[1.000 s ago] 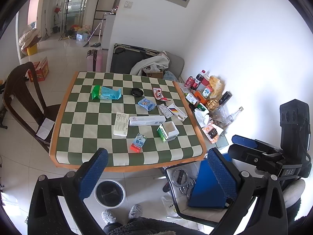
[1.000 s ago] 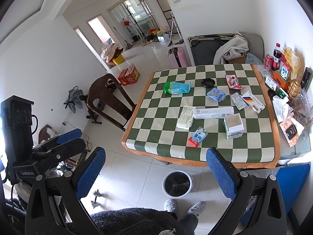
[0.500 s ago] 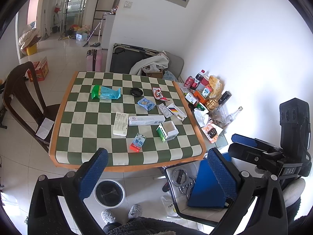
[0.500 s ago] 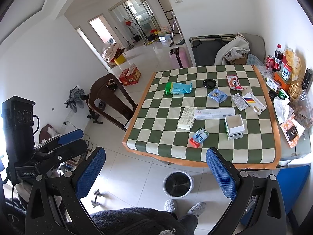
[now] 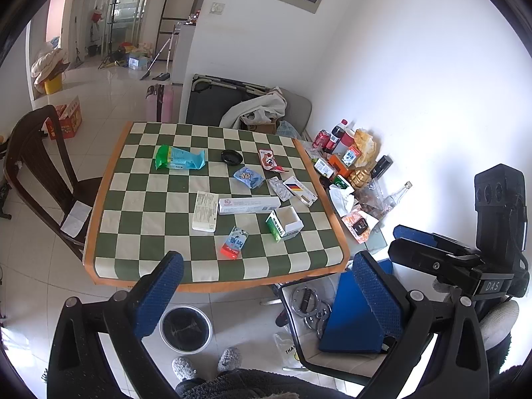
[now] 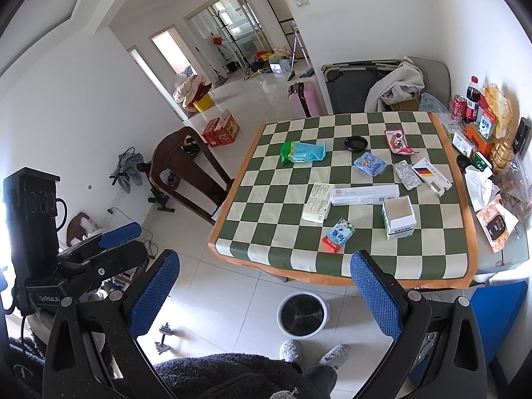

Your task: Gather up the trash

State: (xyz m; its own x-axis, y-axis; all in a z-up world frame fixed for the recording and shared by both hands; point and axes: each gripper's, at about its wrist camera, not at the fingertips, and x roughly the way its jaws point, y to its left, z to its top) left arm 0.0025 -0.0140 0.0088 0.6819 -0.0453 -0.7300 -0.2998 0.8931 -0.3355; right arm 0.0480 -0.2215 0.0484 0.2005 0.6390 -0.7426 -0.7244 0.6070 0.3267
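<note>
Both tongs, the left tongs (image 5: 262, 286) and the right tongs (image 6: 264, 286), hang spread and empty, short of the checkered bench (image 5: 109, 179), so nothing looks collected yet and the step in hand is the approach. The trash lies scattered on the bench, the small red-and-blue carton (image 6: 338, 235) nearest its front edge. I judge the next move is to reach forward, pinch that carton and drop it into the bin (image 6: 302, 314) on the floor below.
</note>
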